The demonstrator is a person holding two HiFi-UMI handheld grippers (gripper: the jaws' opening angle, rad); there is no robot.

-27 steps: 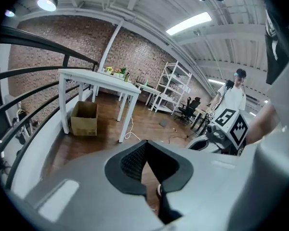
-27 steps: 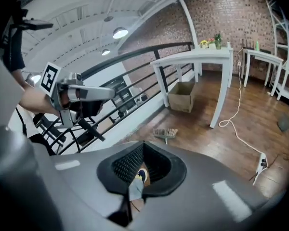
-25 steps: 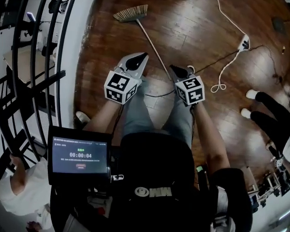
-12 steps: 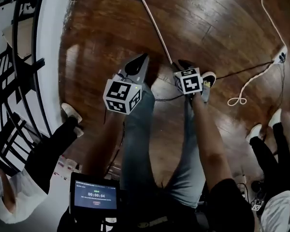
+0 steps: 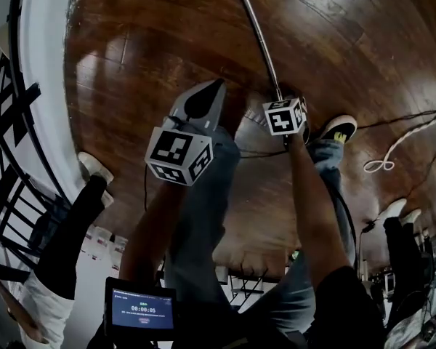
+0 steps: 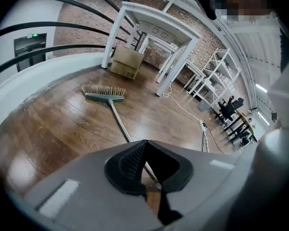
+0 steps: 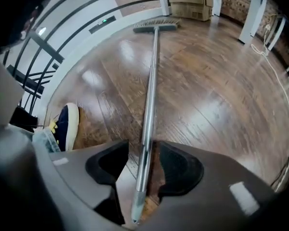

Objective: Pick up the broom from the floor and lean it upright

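Note:
The broom lies flat on the dark wooden floor. Its metal handle (image 5: 258,27) runs up out of the head view; its bristle head (image 6: 103,94) shows in the left gripper view and far off (image 7: 156,26) in the right gripper view. My right gripper (image 7: 142,153) points steeply down over the near end of the handle (image 7: 149,109). Its jaws are opening, with the handle between them and a gap on each side. In the head view this gripper (image 5: 282,97) sits at the handle's end. My left gripper (image 5: 209,87) is shut and empty, left of the handle (image 6: 119,121).
My shoe (image 7: 65,124) stands left of the handle's end, also in the head view (image 5: 338,129). A white cable (image 5: 392,155) loops on the floor at right. A black railing (image 5: 14,122) curves along the left, with another person's leg (image 5: 73,231) beside it. Cardboard boxes (image 6: 126,62) stand beyond the broom head.
Both grippers have dropped towards the floor. The right jaws have gone from shut to wide apart around the handle's end. The broom head has slid out of the head view.

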